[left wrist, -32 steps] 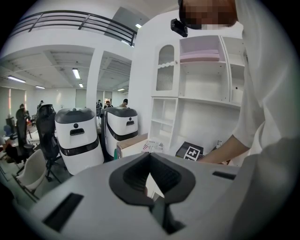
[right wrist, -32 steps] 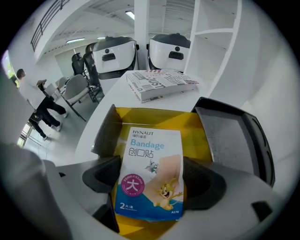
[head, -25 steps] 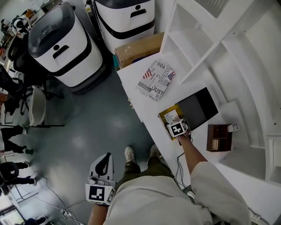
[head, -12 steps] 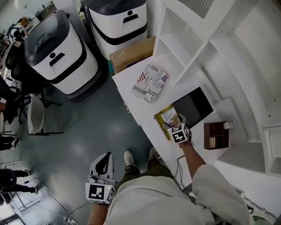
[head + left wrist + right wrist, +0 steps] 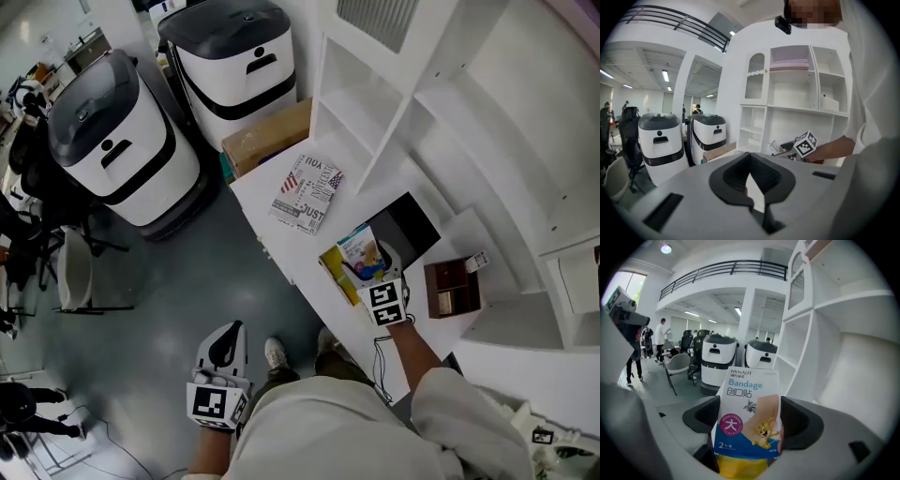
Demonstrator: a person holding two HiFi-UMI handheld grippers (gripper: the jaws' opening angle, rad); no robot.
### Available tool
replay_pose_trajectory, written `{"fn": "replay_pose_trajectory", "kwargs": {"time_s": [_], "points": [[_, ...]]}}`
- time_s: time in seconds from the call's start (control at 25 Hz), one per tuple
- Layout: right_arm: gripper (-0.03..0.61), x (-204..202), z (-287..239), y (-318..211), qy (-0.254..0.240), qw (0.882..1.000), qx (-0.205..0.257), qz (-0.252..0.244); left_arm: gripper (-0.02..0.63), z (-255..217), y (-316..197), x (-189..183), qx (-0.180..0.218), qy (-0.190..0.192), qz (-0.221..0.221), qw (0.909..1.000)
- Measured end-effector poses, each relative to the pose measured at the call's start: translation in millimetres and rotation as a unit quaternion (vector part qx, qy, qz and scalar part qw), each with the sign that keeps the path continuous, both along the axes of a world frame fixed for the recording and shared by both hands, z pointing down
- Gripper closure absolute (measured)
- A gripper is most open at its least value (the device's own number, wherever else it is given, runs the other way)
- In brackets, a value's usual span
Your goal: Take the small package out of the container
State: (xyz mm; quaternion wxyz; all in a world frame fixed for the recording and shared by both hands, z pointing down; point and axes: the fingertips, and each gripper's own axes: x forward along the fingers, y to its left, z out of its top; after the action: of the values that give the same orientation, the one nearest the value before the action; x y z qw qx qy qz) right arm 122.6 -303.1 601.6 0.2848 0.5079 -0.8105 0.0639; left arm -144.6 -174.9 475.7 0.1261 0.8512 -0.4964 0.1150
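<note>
Right gripper [image 5: 749, 430] is clamped across the flat faces of the small package [image 5: 748, 412], gripping its lower part. The white surface [image 5: 281, 239] and yellow container [image 5: 333, 269] lie just beneath it. The package looks light, thin, bendy and probably slick, so a grip near one edge suits it. Left gripper [image 5: 751, 161] hangs closed and empty, well apart. A second ago the package sat lower in the container.

Cream shirt [image 5: 337, 431], olive trousers [image 5: 302, 364], white shoes [image 5: 275, 353]; grey left gripper [image 5: 228, 334] and right gripper [image 5: 373, 272] carry black-and-white marker cubes [image 5: 386, 303].
</note>
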Motion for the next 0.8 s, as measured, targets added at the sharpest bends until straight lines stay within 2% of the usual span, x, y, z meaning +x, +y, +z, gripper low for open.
{"fn": "replay_pose_trajectory", "kwargs": {"time_s": [0.24, 0.48, 0.8], "points": [[0.176, -3, -72, 11, -0.030, 0.996, 0.080, 0.007, 0.606, -8, -11, 7, 0.016, 0.006, 0.019, 0.9997], [0.176, -3, -133, 29, -0.055, 0.986, 0.160, 0.009, 0.606, -15, -23, 14, 0.029, 0.010, 0.032, 0.9990], [0.176, 1, -197, 56, -0.084, 0.971, 0.224, 0.022, 0.606, -22, -35, 22, 0.037, 0.013, 0.043, 0.9983]]}}
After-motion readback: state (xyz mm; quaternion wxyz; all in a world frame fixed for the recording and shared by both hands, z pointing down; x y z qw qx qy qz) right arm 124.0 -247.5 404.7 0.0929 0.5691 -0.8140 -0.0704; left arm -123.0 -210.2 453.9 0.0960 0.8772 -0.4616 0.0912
